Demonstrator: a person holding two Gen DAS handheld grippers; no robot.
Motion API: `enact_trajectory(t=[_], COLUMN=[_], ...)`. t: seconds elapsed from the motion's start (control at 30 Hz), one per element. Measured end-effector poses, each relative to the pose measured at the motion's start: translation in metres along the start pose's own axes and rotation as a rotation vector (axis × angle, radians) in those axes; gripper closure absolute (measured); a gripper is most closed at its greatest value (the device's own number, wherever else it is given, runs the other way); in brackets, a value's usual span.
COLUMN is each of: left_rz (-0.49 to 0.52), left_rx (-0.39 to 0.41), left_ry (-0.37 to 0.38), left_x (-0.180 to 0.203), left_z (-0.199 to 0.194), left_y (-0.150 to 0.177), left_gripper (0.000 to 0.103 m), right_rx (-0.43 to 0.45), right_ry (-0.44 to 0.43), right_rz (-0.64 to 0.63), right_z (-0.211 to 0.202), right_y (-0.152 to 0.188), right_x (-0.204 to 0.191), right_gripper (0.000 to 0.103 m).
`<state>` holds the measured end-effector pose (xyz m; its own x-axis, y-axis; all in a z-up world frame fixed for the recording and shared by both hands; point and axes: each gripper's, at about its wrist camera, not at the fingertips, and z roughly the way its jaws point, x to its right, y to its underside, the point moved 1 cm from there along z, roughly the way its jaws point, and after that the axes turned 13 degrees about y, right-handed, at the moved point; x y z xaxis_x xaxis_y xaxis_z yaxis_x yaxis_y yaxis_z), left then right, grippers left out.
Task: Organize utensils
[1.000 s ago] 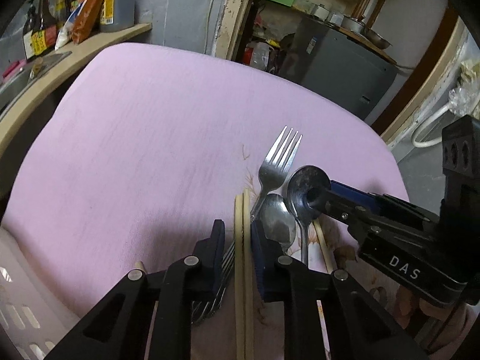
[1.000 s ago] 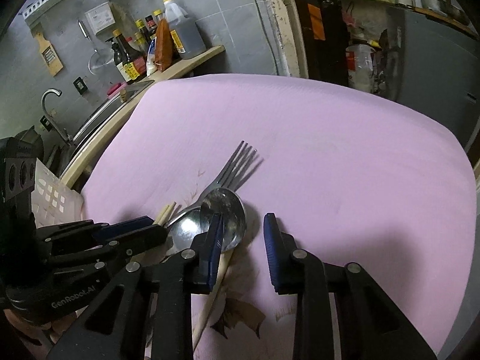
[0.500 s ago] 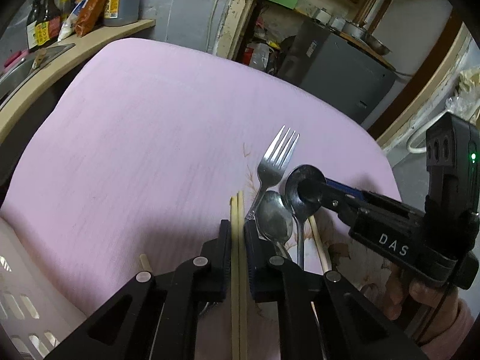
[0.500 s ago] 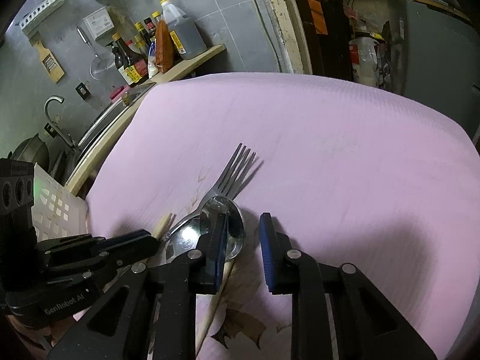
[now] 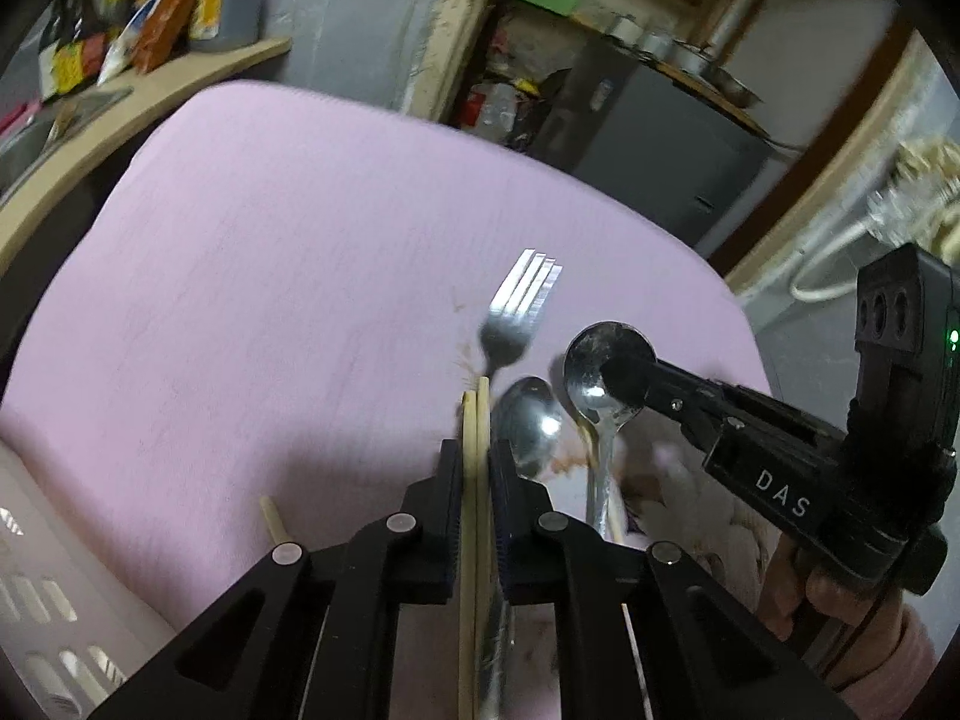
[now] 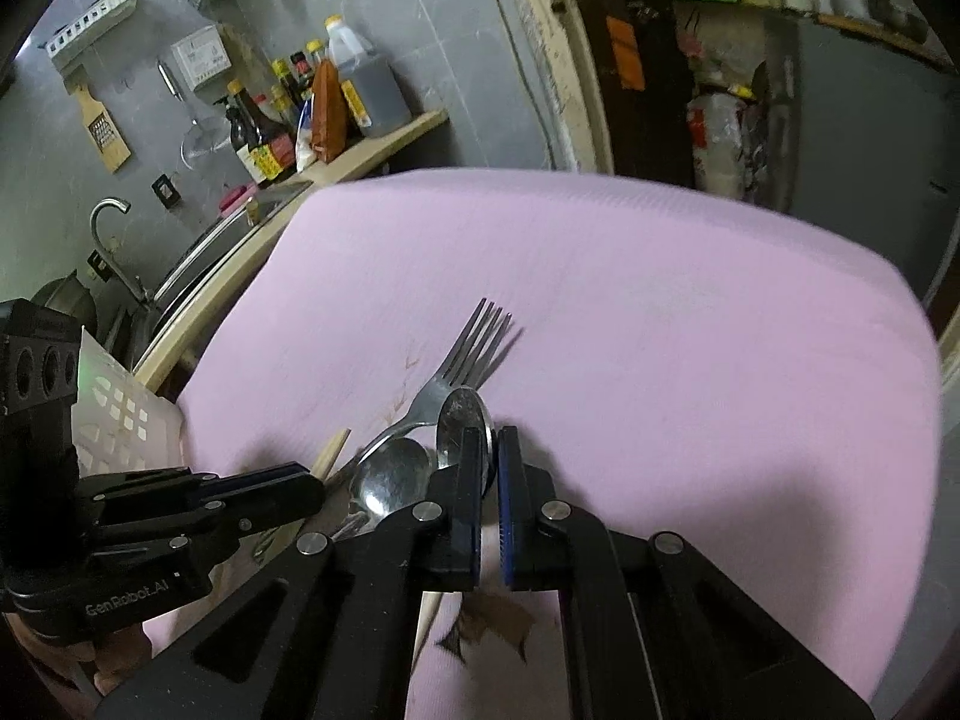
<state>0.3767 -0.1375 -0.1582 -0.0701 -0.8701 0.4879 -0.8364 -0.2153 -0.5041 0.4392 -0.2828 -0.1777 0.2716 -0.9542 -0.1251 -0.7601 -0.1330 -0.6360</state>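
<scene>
The main risk, as I judge it, lies with the large spoon (image 6: 462, 420): the right claw (image 6: 489, 450) pinches it by the thin edge of its bowl, a smooth, curved metal surface, so the handle's weight could swing the spoon or slide it out once it is lifted clear of the pile. The handle also lies over a loose chopstick (image 5: 597, 450) and close beside the small spoon (image 5: 528, 426), so a careless lift could drag either one along or scatter them across the pink tabletop (image 5: 270, 270). The right claw's jaws have just been closing and are now nearly together, with the spoon bowl squeezed between the pads. The left claw (image 5: 477, 462) is likewise almost shut, clamping a pair of chopsticks (image 5: 474, 414) that run side by side between its jaws; since only friction holds the two sticks, one could slip or twist past the other if the grip eases. Taking the small spoon as the landmark, the pair sits just to its left, the large spoon just to its right, and the fork (image 5: 516, 312) lies just beyond it. A white slotted basket (image 5: 36, 600) sits at the tabletop's near left edge, well apart from the small spoon.
</scene>
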Motion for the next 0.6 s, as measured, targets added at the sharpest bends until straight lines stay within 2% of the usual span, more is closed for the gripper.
enact_trajectory(t=[0.1, 0.17, 0.3, 0.5, 0.6], left_rz=[0.026, 0.032, 0.046, 0.004, 0.0], left_rx=[-0.023, -0.068, -0.144, -0.167, -0.171], left_ry=[0.029, 0.058, 0.067, 0.103, 0.096], left_x=[0.008, 0.012, 0.015, 0.01, 0.006], left_z=[-0.004, -0.003, 0.007, 0.004, 0.003], left_y=[0.004, 0.01, 0.017, 0.018, 0.019], left_gripper=[0.094, 0.093, 0.093, 0.093, 0.093], right_rx=[0.012, 0.01, -0.005, -0.012, -0.015], right_ry=[0.022, 0.028, 0.05, 0.074, 0.08], right_rz=[0.013, 0.03, 0.064, 0.103, 0.12], right_z=[-0.018, -0.025, -0.033, -0.042, -0.047], right_y=[0.006, 0.01, 0.021, 0.036, 0.044], right_x=[0.005, 0.011, 0.022, 0.031, 0.032], right_gripper=[0.099, 0.099, 0.099, 0.099, 0.099])
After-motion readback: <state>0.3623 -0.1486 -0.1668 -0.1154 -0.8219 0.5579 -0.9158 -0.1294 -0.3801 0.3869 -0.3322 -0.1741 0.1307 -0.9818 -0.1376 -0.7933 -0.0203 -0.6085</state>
